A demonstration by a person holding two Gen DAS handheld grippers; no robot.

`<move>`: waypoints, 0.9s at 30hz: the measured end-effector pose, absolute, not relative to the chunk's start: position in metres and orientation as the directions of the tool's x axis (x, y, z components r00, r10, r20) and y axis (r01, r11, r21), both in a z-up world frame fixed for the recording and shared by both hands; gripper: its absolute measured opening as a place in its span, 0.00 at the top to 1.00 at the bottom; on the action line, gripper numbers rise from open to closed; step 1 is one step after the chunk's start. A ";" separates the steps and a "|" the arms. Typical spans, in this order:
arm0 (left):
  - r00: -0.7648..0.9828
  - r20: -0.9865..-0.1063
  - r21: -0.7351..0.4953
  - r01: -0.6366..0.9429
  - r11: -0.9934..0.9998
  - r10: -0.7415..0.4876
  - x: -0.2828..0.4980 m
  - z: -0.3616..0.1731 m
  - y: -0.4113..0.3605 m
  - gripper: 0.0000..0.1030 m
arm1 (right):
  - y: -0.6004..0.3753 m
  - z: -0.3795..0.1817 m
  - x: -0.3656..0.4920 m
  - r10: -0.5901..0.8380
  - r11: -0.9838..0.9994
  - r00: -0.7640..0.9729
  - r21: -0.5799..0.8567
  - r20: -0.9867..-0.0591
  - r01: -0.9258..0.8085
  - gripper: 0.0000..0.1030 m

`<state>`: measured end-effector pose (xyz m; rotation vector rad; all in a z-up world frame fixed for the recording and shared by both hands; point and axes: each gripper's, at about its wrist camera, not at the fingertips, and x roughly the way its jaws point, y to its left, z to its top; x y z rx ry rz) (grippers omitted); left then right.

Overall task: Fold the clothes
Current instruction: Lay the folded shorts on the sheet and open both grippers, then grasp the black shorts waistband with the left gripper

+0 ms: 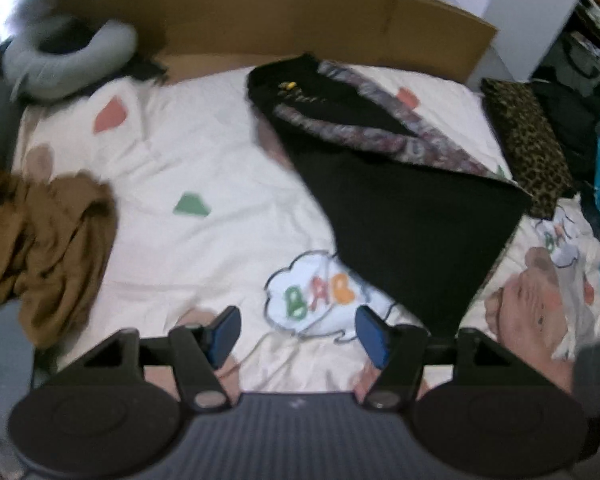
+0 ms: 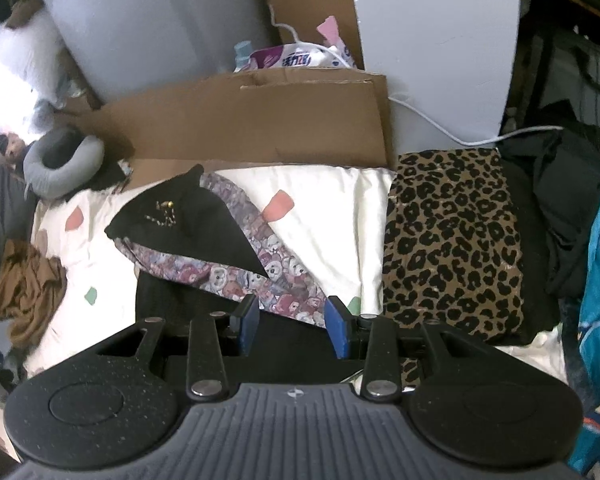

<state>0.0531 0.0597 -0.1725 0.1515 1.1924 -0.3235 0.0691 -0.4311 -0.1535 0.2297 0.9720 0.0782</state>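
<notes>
Black garment (image 2: 204,236) lies folded beside leopard-print cloth (image 2: 452,248) on bedsheet (image 2: 332,216).

Bed (image 1: 204,152) under a cream cartoon-print cover. Black garment (image 1: 412,216) with bear-print lining spread across the middle, brown crumpled garment (image 1: 40,248) at the left edge, folded leopard-print piece (image 2: 452,248) by the right edge, grey neck pillow (image 1: 68,60) in the far left corner.

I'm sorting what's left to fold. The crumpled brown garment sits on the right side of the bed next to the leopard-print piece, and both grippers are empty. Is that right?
Not quite. The crumpled brown garment lies at the left edge of the bed, far from the leopard-print piece on the right; both wrist views show this. The left gripper and right gripper are indeed empty.
</notes>
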 end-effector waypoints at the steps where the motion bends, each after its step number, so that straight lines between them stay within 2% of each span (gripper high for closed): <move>1: 0.354 -0.922 -0.030 0.339 0.940 -0.157 0.056 -0.173 0.052 0.36 | -0.432 -0.155 0.071 0.173 0.972 0.561 0.231 -0.809 0.033 0.55; 5: 0.341 -0.933 0.002 0.321 0.947 -0.113 0.074 -0.192 0.031 0.36 | -0.438 -0.167 0.078 0.189 0.971 0.546 0.237 -0.816 0.019 0.54; 8: 0.304 -0.945 -0.021 0.316 0.949 -0.122 0.088 -0.201 0.020 0.36 | -0.443 -0.177 0.083 0.204 0.969 0.541 0.248 -0.816 0.009 0.54; 14: 0.284 -0.954 0.005 0.325 0.946 -0.093 0.113 -0.185 0.016 0.34 | -0.453 -0.193 0.090 0.233 0.958 0.548 0.287 -0.803 0.013 0.54; 16: 0.291 -0.951 -0.014 0.299 0.954 -0.105 0.126 -0.176 0.023 0.25 | -0.454 -0.194 0.091 0.239 0.955 0.555 0.296 -0.797 0.013 0.54; 17: 0.291 -0.951 -0.018 0.287 0.958 -0.105 0.135 -0.173 0.026 0.25 | -0.454 -0.194 0.091 0.242 0.954 0.559 0.300 -0.793 0.012 0.54; 22: 0.338 -0.937 0.009 0.271 0.963 -0.087 0.178 -0.162 0.033 0.24 | -0.449 -0.205 0.098 0.252 0.953 0.558 0.304 -0.790 0.000 0.53; 27: 0.332 -0.935 -0.037 0.256 0.966 -0.124 0.221 -0.174 0.031 0.24 | -0.435 -0.222 0.115 0.258 0.947 0.567 0.320 -0.783 0.011 0.53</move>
